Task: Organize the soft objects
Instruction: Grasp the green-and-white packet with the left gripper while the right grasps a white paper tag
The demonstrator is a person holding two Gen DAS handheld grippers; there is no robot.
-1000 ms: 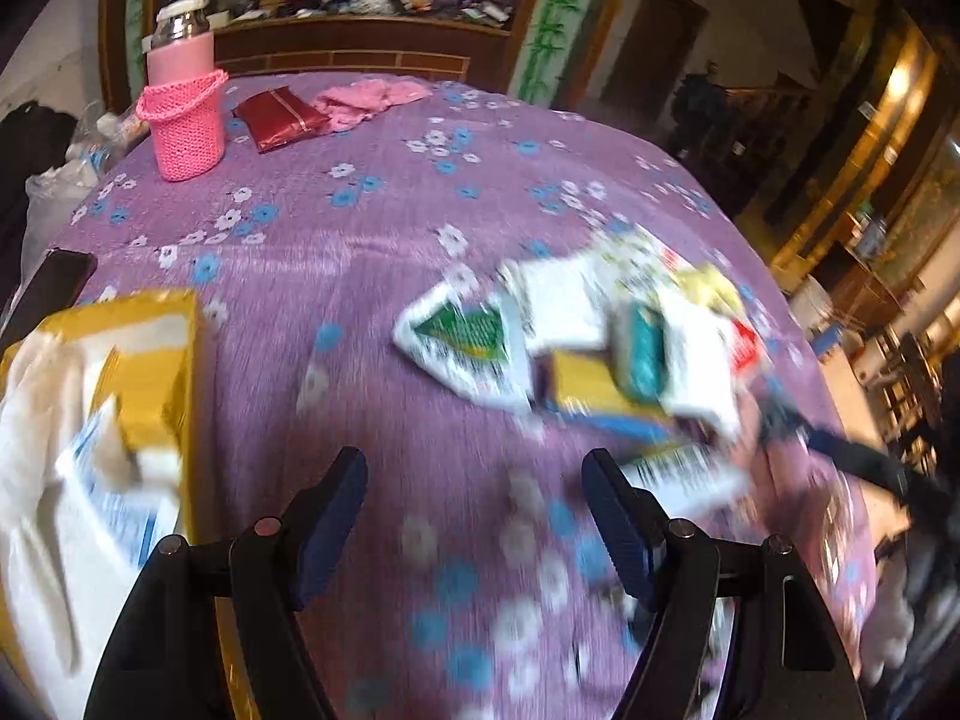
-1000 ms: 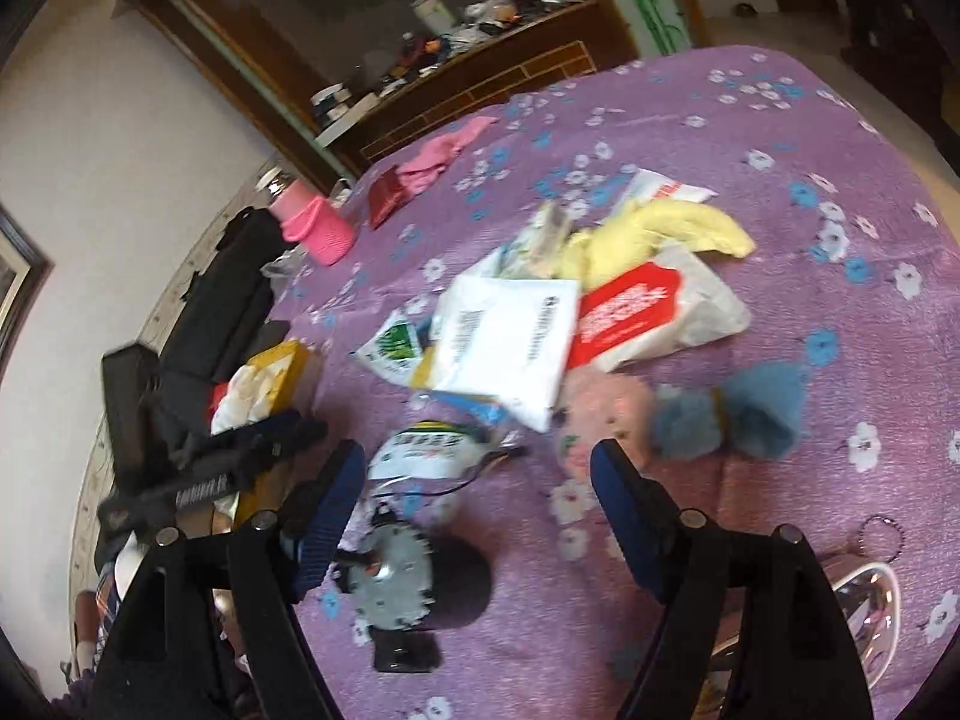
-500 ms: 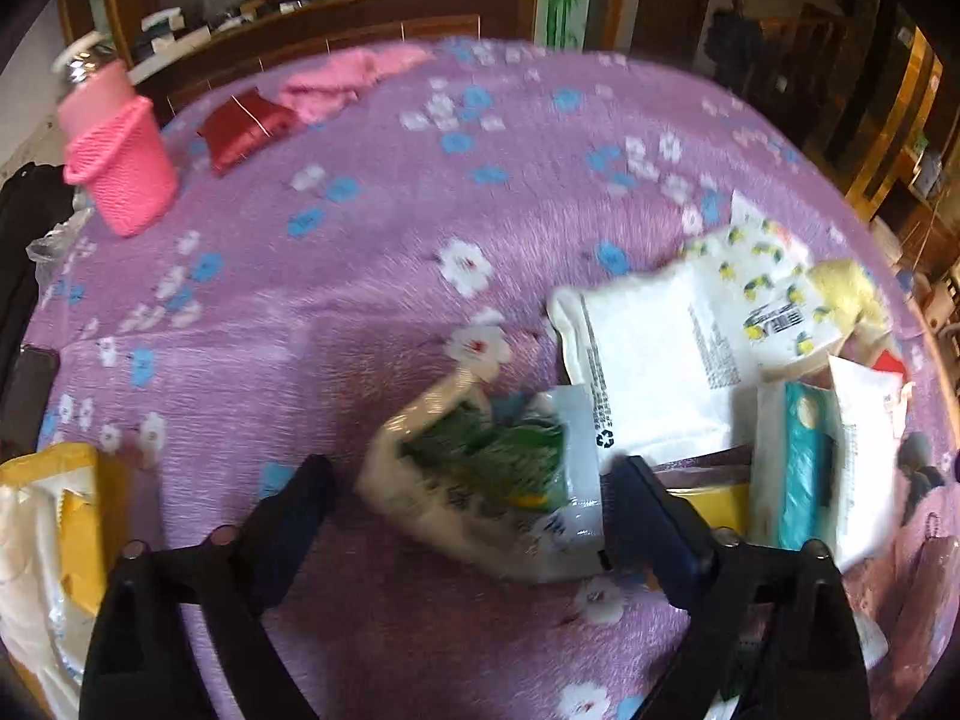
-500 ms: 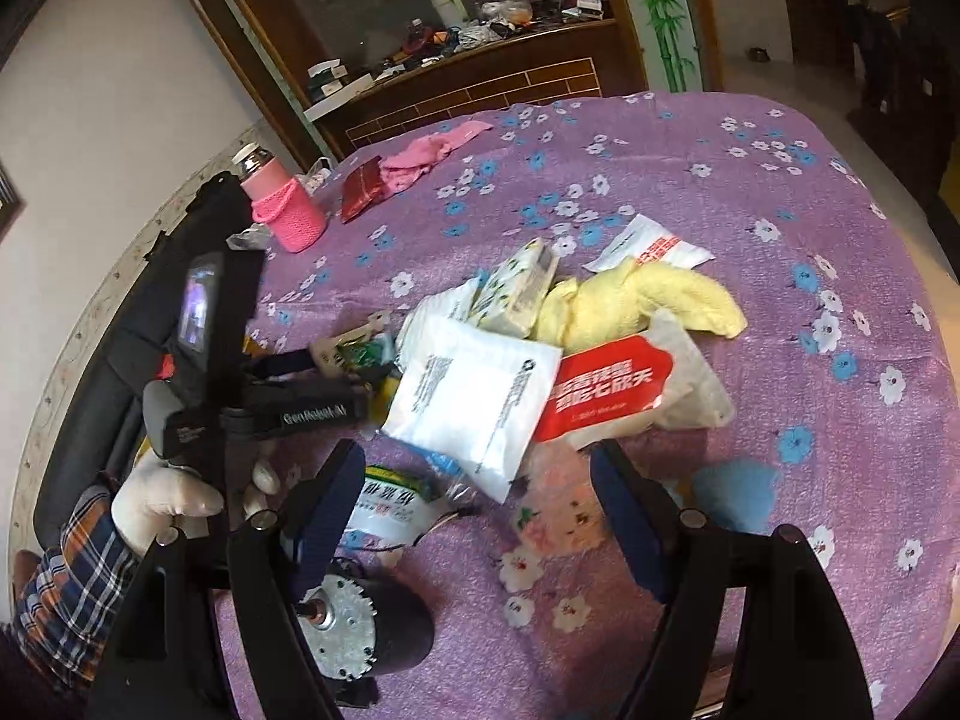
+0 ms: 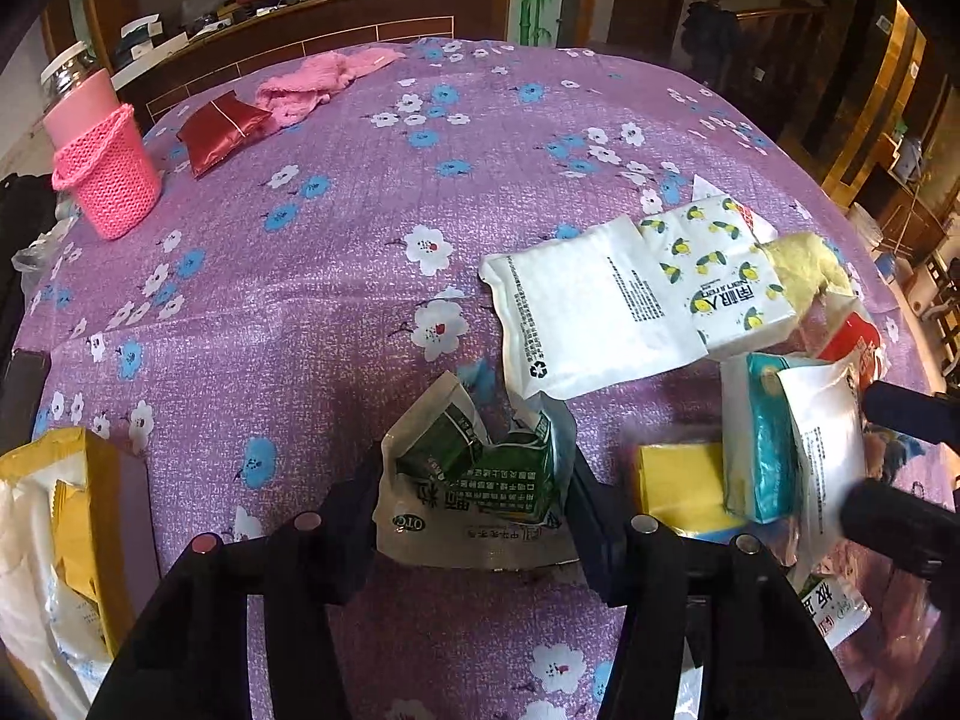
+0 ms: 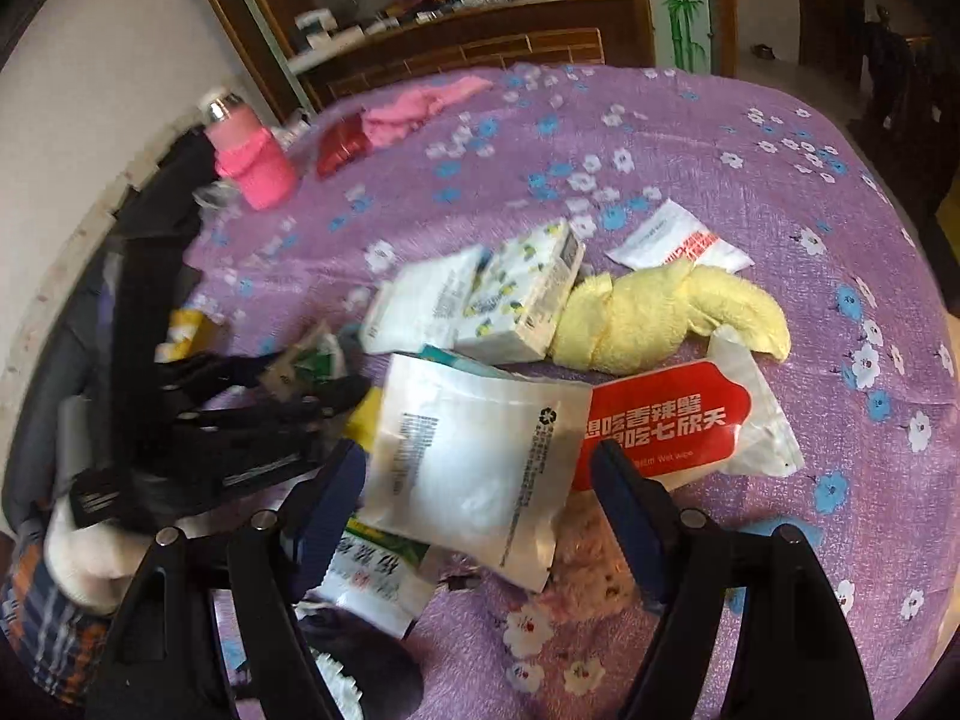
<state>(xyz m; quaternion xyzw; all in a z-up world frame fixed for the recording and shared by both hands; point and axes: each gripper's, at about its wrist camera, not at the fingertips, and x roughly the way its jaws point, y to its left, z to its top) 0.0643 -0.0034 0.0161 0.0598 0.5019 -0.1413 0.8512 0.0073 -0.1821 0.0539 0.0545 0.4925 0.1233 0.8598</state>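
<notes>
A crumpled green and white packet [image 5: 480, 480] lies on the purple flowered cloth [image 5: 336, 276]. My left gripper [image 5: 474, 498] has its jaws closing on the packet, and both pads press its sides. The same gripper [image 6: 306, 372] shows at the left of the right wrist view. My right gripper [image 6: 480, 504] hangs open over a white pouch [image 6: 474, 468] without touching it. Behind the pouch lie a red and white wipes pack [image 6: 672, 414], a yellow towel [image 6: 660, 318] and a lemon-print tissue pack [image 5: 714, 276].
A yellow box [image 5: 72, 480] holding bags stands at the left edge. A pink bottle in a knit sleeve [image 5: 102, 168], a red pouch [image 5: 222, 132] and a pink cloth [image 5: 312, 84] sit at the back. A dark round device [image 6: 360, 672] lies under my right gripper.
My left gripper came down over the green and white packet, opened wide, then closed in and crumpled it. My right gripper drifted over the white pouch and stayed open.
</notes>
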